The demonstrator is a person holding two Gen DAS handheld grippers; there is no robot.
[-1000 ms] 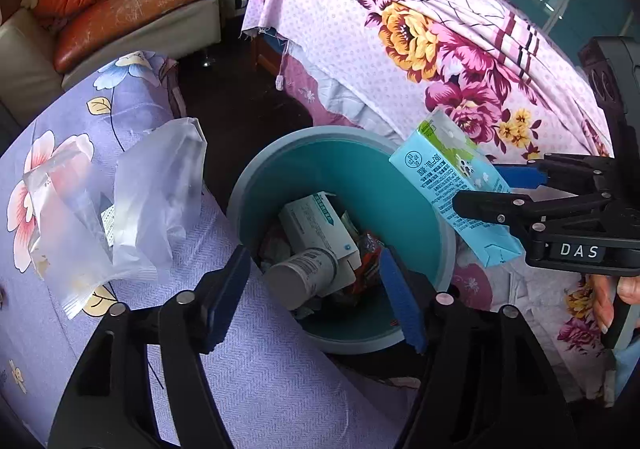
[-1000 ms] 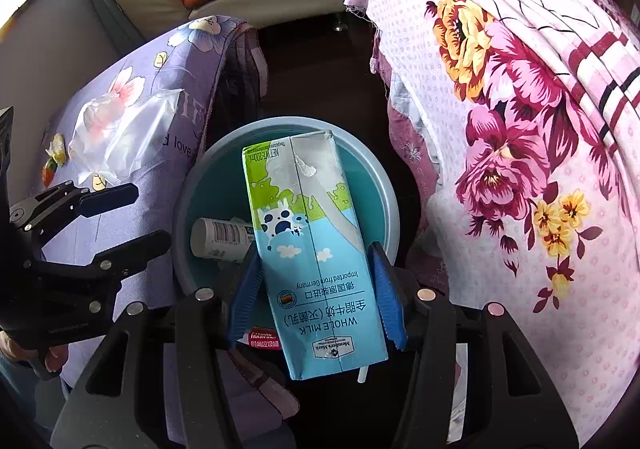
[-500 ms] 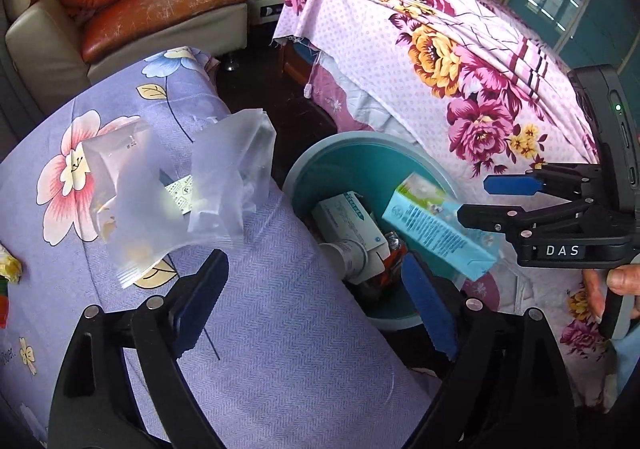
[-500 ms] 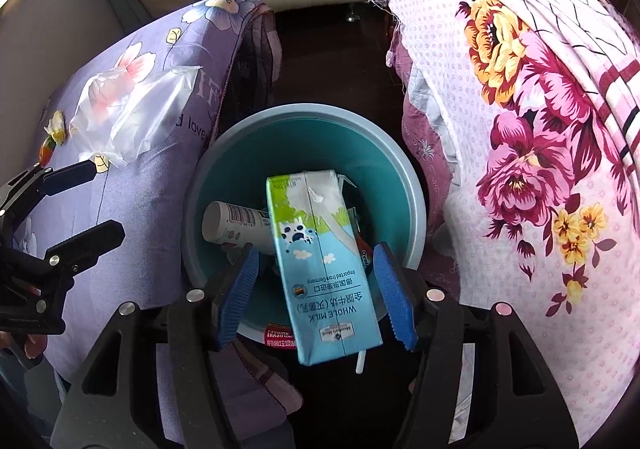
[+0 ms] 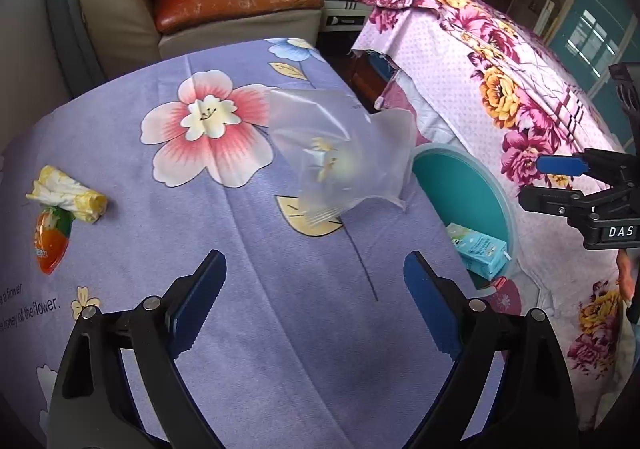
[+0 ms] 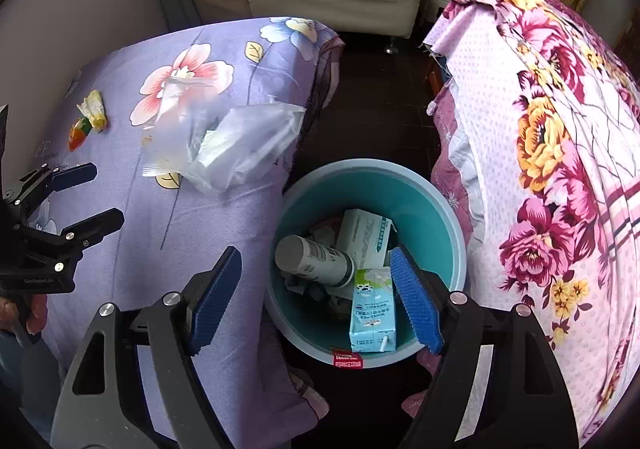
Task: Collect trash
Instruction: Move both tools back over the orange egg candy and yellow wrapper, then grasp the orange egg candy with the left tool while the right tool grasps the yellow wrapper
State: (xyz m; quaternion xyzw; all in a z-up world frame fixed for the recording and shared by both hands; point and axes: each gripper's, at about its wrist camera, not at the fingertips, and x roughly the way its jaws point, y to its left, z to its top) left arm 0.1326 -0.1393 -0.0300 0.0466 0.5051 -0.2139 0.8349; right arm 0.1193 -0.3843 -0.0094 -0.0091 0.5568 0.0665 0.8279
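Previously, the left wrist view centred on the teal bin [image 5: 476, 185]; it then showed mainly the purple floral tabletop [image 5: 248, 289], with the bin at the right edge. The left hand-held gripper [image 5: 316, 289] had just been opening, and its jaws stood wide apart with nothing between them, above bare cloth. A clear plastic bag [image 5: 340, 157] lay ahead of it near the bin, and a crumpled yellow-white wrapper [image 5: 68, 197] touched an orange strawberry-shaped packet [image 5: 50, 245] at the far left. The milk carton [image 5: 480, 255] lay inside the bin.

Seen from the right wrist, the carton [image 6: 372, 313], formerly clamped between the blue pads, had dropped into the bin [image 6: 440, 209]. It rested against the near wall beside a grey cylindrical bottle [image 6: 312, 259] and a white box [image 6: 366, 235]. The right hand-held gripper [image 6: 316, 297] had likewise just been opening; its jaws stood apart, empty, pointing steeply down over the bin rim. The left hand-held gripper [image 6: 86, 195] appeared at the left, over the tabletop [image 6: 208, 217].
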